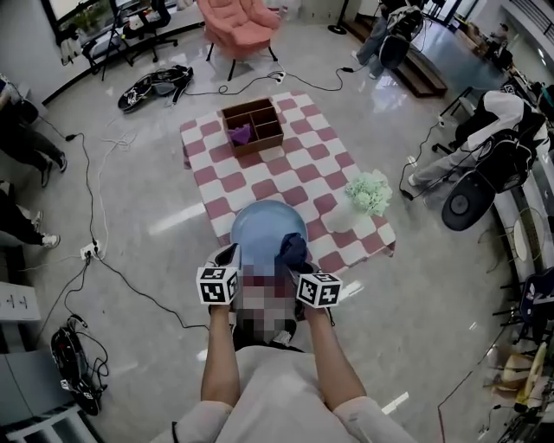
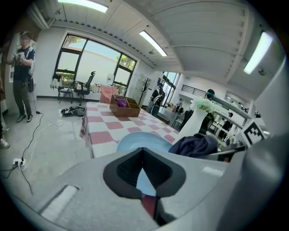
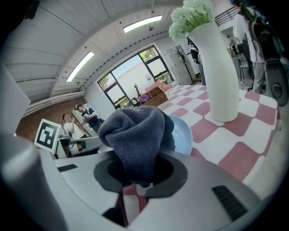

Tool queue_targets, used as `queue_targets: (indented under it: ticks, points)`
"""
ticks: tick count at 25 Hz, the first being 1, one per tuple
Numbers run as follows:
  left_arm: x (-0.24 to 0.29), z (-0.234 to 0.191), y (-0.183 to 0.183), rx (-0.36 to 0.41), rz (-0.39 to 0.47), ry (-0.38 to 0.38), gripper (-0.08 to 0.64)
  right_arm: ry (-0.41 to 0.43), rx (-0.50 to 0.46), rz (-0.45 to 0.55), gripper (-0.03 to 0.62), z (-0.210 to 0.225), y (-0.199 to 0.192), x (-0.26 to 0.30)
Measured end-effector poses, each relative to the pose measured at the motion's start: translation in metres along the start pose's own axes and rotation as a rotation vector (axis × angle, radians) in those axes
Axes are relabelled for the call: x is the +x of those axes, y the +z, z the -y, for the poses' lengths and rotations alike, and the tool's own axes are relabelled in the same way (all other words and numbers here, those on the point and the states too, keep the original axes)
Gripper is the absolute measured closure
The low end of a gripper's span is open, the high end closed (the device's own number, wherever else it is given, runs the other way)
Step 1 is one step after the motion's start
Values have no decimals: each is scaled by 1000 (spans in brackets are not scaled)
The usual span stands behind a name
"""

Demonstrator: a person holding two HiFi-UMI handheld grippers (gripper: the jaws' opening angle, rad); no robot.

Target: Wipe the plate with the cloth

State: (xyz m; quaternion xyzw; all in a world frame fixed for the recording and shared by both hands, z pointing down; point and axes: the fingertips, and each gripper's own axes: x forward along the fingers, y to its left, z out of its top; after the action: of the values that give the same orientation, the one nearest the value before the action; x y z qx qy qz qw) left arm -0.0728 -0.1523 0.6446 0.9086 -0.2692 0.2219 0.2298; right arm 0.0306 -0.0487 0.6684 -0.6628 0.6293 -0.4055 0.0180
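A light blue plate lies at the near edge of the red-and-white checked table. My right gripper is shut on a bunched dark blue cloth, which rests over the plate's near right rim. In the right gripper view the cloth bulges out of the jaws and hides most of the plate. My left gripper is at the plate's near left rim. Its jaws meet at the tips, and the plate shows just beyond and through the gap behind them.
A white vase of pale green flowers stands right of the plate, close to the cloth. A wooden divided box holding something purple sits at the far end. Cables, a pink armchair, bags and seated people surround the table.
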Motion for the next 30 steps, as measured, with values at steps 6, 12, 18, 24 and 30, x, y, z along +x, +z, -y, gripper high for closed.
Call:
queue_targets:
  ticks: [6, 12, 18, 24, 30]
  points:
    - [-42, 53, -20, 92, 17, 42, 549, 28, -34, 88, 505, -13, 15, -44]
    - [-56, 66, -32, 164, 24, 98, 549, 33, -168, 83, 506, -17, 1, -70]
    - [-48, 92, -33, 177, 18, 65, 549, 31, -198, 83, 509, -10, -2, -89]
    - [-46, 102, -27, 186, 26, 56, 549, 20, -213, 76, 509, -2, 0, -93]
    - [-52, 99, -9, 195, 81, 82, 549, 32, -248, 39, 509, -2, 1, -85]
